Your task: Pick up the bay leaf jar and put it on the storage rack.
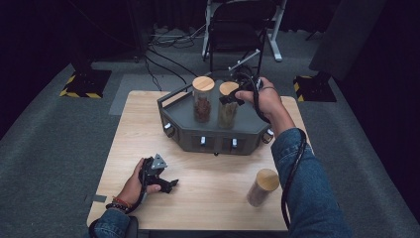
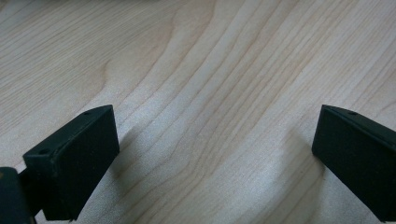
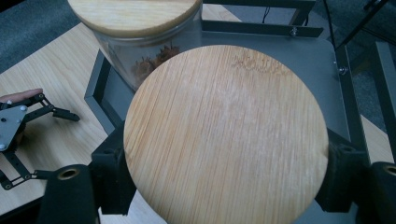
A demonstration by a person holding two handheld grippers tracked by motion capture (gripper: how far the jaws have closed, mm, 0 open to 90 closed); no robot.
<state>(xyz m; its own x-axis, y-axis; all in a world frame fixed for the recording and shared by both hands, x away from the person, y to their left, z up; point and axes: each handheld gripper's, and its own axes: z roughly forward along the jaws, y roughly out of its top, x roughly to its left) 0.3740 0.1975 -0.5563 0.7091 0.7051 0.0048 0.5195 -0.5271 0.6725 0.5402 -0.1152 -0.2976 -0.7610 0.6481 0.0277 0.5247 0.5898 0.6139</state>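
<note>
Dim studio, wooden worktop [image 1: 208,193]: right claw [image 1: 232,98] grips a jar [image 1: 228,106] on the tray [image 1: 171,101].
Left claw [image 1: 166,184] rests open; jar, perhaps not seated, could tip against its neighbour [image 1: 202,99].

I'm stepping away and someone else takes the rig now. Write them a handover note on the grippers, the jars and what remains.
Right gripper: shut on the right jar, jaws clamped at its wooden lid, over the grey tray.
Left gripper: open, holds nothing, resting low over the wooden table at the near left.
Left jar: stands in the tray, beside the gripped one.
Third jar: stands on the table, near right, outside the tray.
Done, it seems: one jar in the tray.
Left, probably: release the gripped jar, then deal with the third jar.
</note>
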